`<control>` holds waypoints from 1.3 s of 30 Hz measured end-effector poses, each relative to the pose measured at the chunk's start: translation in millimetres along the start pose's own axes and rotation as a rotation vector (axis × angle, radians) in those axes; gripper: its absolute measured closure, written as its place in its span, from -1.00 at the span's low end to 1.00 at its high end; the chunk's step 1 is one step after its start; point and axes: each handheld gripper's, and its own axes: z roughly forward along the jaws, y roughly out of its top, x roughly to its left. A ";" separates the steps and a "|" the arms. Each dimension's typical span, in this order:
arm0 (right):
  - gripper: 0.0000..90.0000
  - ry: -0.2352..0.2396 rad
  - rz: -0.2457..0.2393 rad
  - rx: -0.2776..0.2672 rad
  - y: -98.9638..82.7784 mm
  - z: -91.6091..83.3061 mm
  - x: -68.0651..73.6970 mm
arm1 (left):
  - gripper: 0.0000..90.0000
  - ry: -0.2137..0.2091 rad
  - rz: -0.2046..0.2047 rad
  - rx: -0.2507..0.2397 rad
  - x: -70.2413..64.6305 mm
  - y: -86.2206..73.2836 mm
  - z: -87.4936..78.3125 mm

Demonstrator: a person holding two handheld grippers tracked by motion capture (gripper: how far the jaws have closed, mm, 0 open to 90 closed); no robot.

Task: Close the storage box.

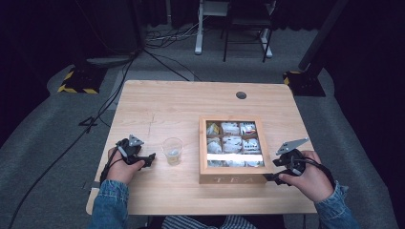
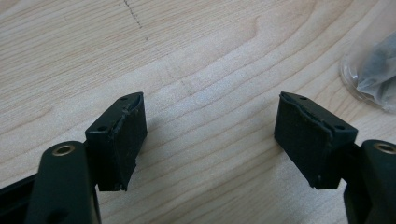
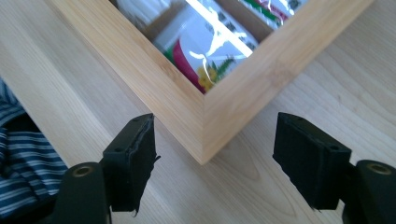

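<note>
Right gripper view: right gripper (image 3: 212,161) gapes wide at square wooden tea box (image 3: 205,112) corner; left gripper (image 2: 210,140) wide.

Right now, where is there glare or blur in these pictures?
High view: a bright glare band crosses the near part of the tea box lid; the room behind is dark. Right gripper view: the same glare streaks over the tea packets. Left gripper view: the plastic cup at the edge is blurred.

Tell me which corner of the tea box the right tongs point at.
The near right corner of the tea box; it sits between the open right tongs, untouched.
</note>
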 end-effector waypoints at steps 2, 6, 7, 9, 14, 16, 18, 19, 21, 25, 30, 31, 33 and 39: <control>-0.34 0.014 0.007 -0.062 0.8 -8.0 -3.9 | -0.43 -0.003 -0.003 -0.001 -0.2 -0.3 0.0; -0.35 0.015 0.022 -0.146 0.2 -18.5 -11.4 | -0.43 -0.004 -0.002 -0.006 -0.1 -1.2 -0.1; -0.36 0.006 0.034 -0.172 -0.1 -21.7 -14.5 | -0.43 -0.006 -0.006 -0.009 -0.4 -1.8 -0.1; -0.41 -0.018 0.042 -0.232 -0.9 -26.7 -21.7 | -0.43 -0.004 -0.001 -0.024 0.1 -3.6 -0.2; -0.47 -0.088 0.063 -0.348 -4.5 -32.8 -40.0 | -0.43 -0.007 -0.001 -0.057 0.9 -9.2 -1.0; -0.50 -0.110 0.075 -0.394 -6.6 -34.2 -46.5 | -0.43 -0.007 -0.001 -0.054 1.1 -9.6 -1.5; -0.52 -0.131 0.081 -0.427 -9.2 -35.2 -52.8 | -0.43 -0.007 0.000 -0.056 1.1 -9.7 -1.4; -0.52 -0.145 0.085 -0.438 -10.9 -35.7 -56.0 | -0.43 -0.008 0.001 -0.056 1.3 -9.7 -1.4; -0.53 -0.166 0.105 -0.451 -14.8 -35.6 -62.9 | -0.43 -0.006 0.002 -0.058 1.8 -9.5 -1.3; -0.54 -0.189 0.136 -0.454 -22.0 -30.1 -76.0 | -0.43 -0.009 0.003 -0.057 3.1 -9.5 -1.2; -0.54 -0.208 0.127 -0.446 -32.1 -20.2 -93.2 | -0.46 -0.014 0.008 -0.055 4.0 -9.0 -0.6; -0.54 -0.209 0.130 -0.443 -34.5 -18.0 -96.8 | -0.48 -0.015 0.011 -0.052 4.0 -8.9 -0.5; -0.54 -0.215 0.150 -0.442 -40.1 -12.9 -104.1 | -0.53 -0.015 0.017 -0.046 4.3 -8.6 -0.6; -0.56 -0.222 0.183 -0.425 -54.7 5.1 -121.6 | -0.65 -0.026 0.018 -0.040 3.6 -8.3 0.7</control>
